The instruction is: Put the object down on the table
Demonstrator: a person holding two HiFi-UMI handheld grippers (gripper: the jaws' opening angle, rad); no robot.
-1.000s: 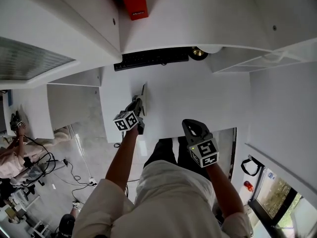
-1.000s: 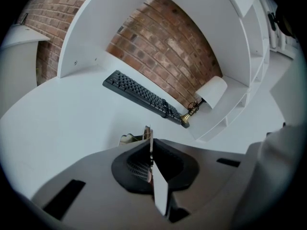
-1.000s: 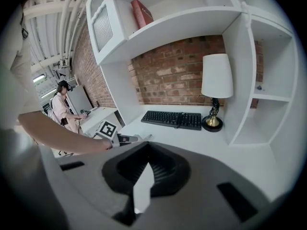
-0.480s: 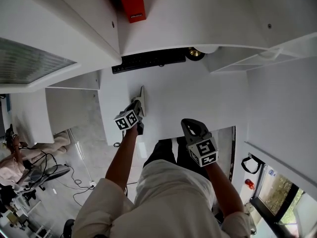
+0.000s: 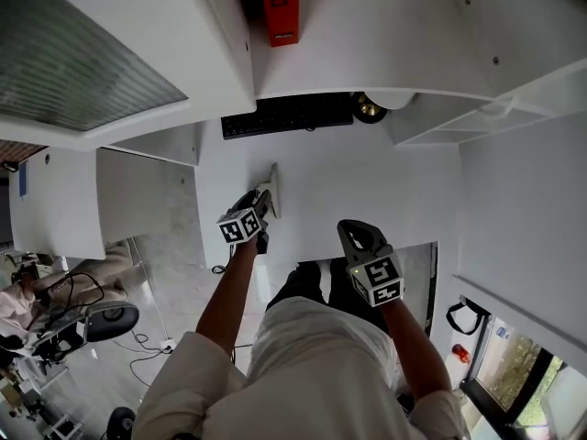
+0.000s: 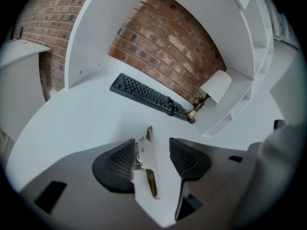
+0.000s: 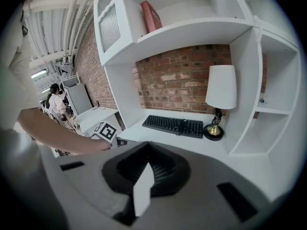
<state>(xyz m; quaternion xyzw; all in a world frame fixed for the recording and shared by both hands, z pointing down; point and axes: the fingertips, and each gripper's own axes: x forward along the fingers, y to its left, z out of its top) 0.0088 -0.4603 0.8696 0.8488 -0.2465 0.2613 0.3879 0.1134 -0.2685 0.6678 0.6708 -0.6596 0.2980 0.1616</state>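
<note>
The left gripper (image 5: 261, 199) (image 6: 152, 150) hangs over the white table (image 5: 367, 181), its jaws opening around a thin white panel with a metal clip (image 5: 273, 187) (image 6: 146, 153), which stands on edge between them. The clip side lies against the left pad (image 6: 123, 160); a clear gap separates the panel from the right pad (image 6: 182, 156). Whether the panel's lower edge rests on the table cannot be told. A black keyboard (image 5: 286, 115) (image 6: 148, 96) lies at 12 o'clock from this gripper, a brass-footed lamp (image 6: 215, 86) at 1 o'clock. The right gripper (image 5: 356, 235) (image 7: 148, 169) sits at 4 o'clock from the left one, at the table's near edge, jaws closed together and empty
</note>
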